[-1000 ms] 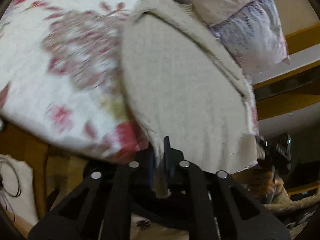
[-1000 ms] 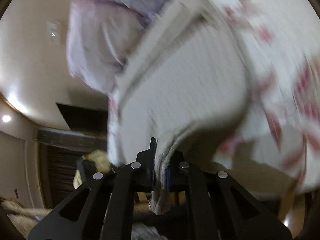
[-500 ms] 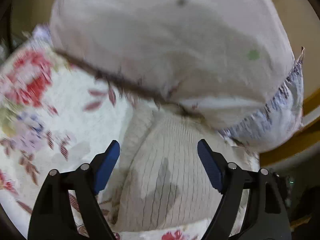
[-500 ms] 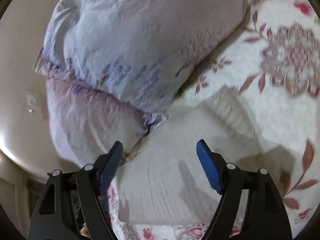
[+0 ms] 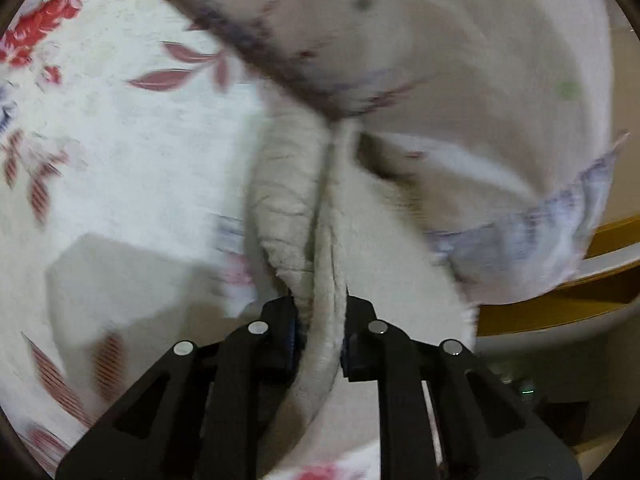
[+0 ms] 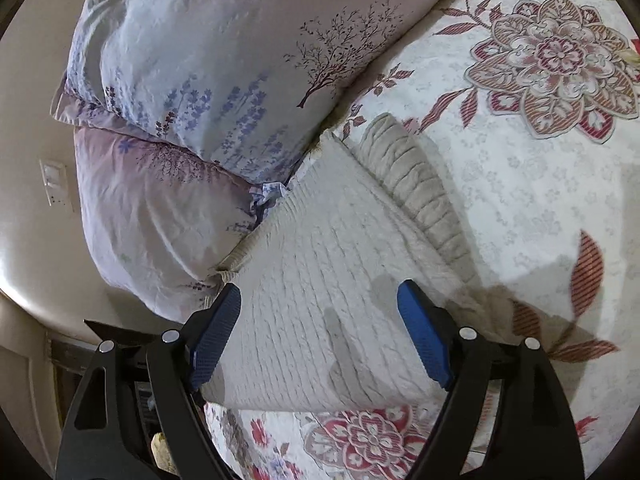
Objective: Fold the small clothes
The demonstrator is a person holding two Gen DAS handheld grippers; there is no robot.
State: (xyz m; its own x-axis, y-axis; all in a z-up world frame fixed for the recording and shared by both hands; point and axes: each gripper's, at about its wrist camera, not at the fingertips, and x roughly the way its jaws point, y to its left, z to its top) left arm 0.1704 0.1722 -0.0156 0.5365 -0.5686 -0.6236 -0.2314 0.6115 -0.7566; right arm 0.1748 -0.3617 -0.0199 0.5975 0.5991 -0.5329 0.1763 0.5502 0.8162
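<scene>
A cream knit garment (image 6: 332, 280) lies folded on the floral bedspread (image 6: 540, 184), its ribbed sleeve (image 6: 416, 184) along its right edge. My right gripper (image 6: 320, 336) is open and empty just above the garment's near part, its blue pads (image 6: 424, 340) wide apart. In the left wrist view my left gripper (image 5: 320, 336) is shut on a bunched fold of the garment (image 5: 320, 300), which runs up from the jaws toward the pillows. The left view is blurred.
Two pale pillows with lilac plant prints (image 6: 224, 60) are stacked against the garment's far edge; they also show in the left wrist view (image 5: 460, 60). A wooden bed frame (image 5: 560, 304) shows at the right. The bedspread (image 5: 120, 160) spreads to the left.
A second ago both grippers held the garment's edge. Both let go half a second ago. Now the left gripper has shut on a fold of the garment; the right stays open.
</scene>
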